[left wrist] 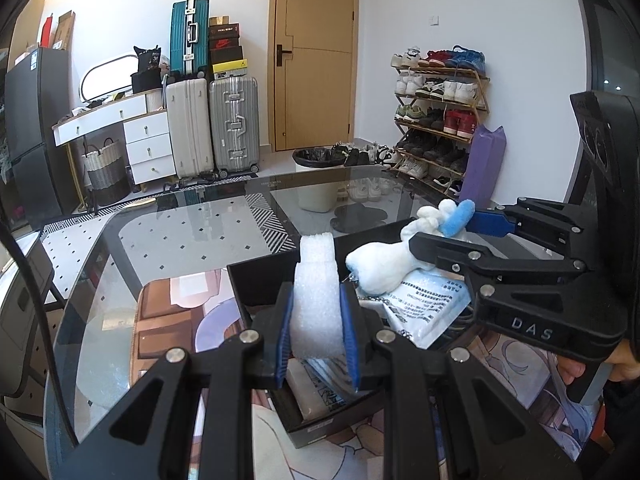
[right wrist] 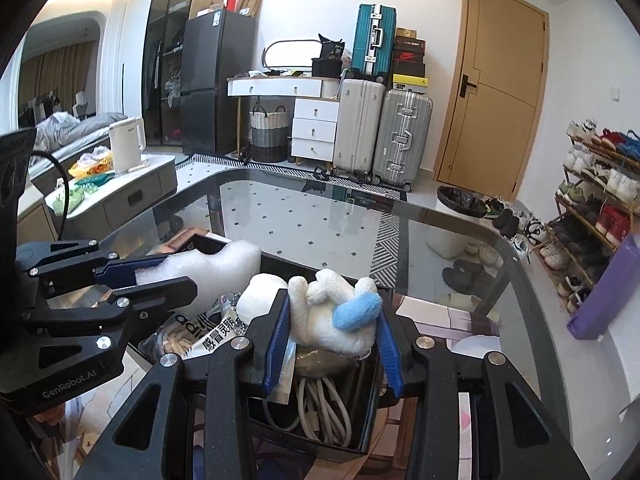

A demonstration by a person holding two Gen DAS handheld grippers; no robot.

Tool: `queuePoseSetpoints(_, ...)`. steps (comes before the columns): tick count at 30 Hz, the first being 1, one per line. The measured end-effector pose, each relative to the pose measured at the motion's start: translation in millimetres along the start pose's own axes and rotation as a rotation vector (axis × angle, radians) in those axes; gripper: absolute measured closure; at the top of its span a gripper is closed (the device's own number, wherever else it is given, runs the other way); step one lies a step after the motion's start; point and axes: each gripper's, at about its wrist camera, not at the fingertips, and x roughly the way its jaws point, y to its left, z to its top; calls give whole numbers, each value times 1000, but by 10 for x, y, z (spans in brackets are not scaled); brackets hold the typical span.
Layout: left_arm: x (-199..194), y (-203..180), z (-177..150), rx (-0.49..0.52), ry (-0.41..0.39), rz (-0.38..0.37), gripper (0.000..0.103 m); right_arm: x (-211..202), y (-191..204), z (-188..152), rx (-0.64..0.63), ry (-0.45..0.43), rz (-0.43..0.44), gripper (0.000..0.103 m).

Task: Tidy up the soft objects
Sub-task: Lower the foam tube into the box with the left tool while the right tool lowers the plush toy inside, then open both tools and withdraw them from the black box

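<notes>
A dark-framed glass table (left wrist: pixel 168 232) carries the open black box (left wrist: pixel 256 280), a catch-all for clutter. Above it, the right gripper (right wrist: pixel 334 320) clamps a white plush toy with a blue ear (right wrist: pixel 332 312), while the left gripper (left wrist: pixel 318 320) squeezes a white foam block (left wrist: pixel 316 280), both apparently poised for stowing.

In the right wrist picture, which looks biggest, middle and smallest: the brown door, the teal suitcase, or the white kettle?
1. Brown door
2. Teal suitcase
3. White kettle, though it stands nearer the camera, so its real size is unsure.
</notes>
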Motion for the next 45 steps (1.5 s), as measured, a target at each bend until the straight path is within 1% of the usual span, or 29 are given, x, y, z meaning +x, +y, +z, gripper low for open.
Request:
queuePoseSetpoints(4, 52, -10, -13, 1, 14, 1, 83, 62, 101, 7, -29, 6, -14, 63)
queuePoseSetpoints(8, 91, -2, -50, -4, 26, 2, 83, 96, 123, -11, -25, 16, -9, 63)
queuePoseSetpoints(10, 76, 7, -50, -11, 23, 1, 83, 89, 115, -15, -24, 17, -5, 59)
queuePoseSetpoints(12, 46, 17, -50, -16, 21, 0, 83, 74, 80, -28, -17, 21, 8, 53)
queuePoseSetpoints(14, 8, 20, -45, -15, 16, -1, 82, 19, 46, -33, -2, 8, 35, 52)
queuePoseSetpoints(16, -27, 21, -51, -11, 15, -2, 81, -43, 16, -46, 6, -2, 35, 50)
queuePoseSetpoints(18, -62, 19, -60, -7, 17, -4, 80, -110, -25, -61, 16, -10, 42, 41)
queuePoseSetpoints(20, -94, 14, -68, -4, 15, -2, 73, -180, -59, -83, 24, -20, 43, 36)
queuePoseSetpoints(22, -140, 10, -69, -8, 9, 2, 62, -254, -77, -106, 27, -32, 40, 32)
queuePoseSetpoints(23, -164, 13, -72, -10, 5, 3, 60, -298, -98, -118, 33, -40, 43, 26)
queuePoseSetpoints(24, -194, 20, -77, -15, 2, 5, 55, -342, -121, -132, 42, -48, 52, 19)
queuePoseSetpoints(25, -219, 26, -79, -19, -2, 6, 50, -377, -140, -150, 47, -54, 59, 16)
queuePoseSetpoints(27, -278, 52, -87, -29, -12, 8, 50, -465, -187, -176, 68, -73, 73, 8)
queuePoseSetpoints(29, -314, 71, -90, -40, -12, 12, 50, -541, -232, -206, 88, -90, 83, 4)
queuePoseSetpoints(33, -409, 117, -115, -70, -25, 42, 48, -643, -288, -269, 122, -109, 120, 2)
queuePoseSetpoints(35, -455, 145, -129, -84, -39, 44, 47, -679, -307, -283, 134, -116, 138, 1)
queuePoseSetpoints(36, -477, 156, -140, -89, -45, 46, 43, -696, -309, -298, 137, -118, 145, 1)
queuePoseSetpoints(37, -498, 160, -157, -91, -50, 50, 33, -714, -307, -325, 139, -122, 148, 1)
queuePoseSetpoints(38, -516, 162, -169, -92, -56, 54, 26, -728, -321, -355, 139, -124, 151, 1)
queuePoseSetpoints(39, -543, 163, -186, -96, -69, 56, 12, -738, -321, -380, 139, -124, 155, 1)
queuePoseSetpoints(40, -578, 167, -200, -104, -91, 57, 6, -753, -319, -410, 136, -126, 160, 1)
queuePoseSetpoints(42, -621, 168, -201, -110, -111, 55, 5, -767, -286, -444, 130, -132, 165, 1)
queuePoseSetpoints(44, -632, 155, -198, -105, -108, 62, 4, -783, -252, -472, 120, -136, 174, 1)
queuePoseSetpoints(45, -635, 148, -200, -103, -107, 73, 0, -784, -240, -482, 114, -134, 176, 1)
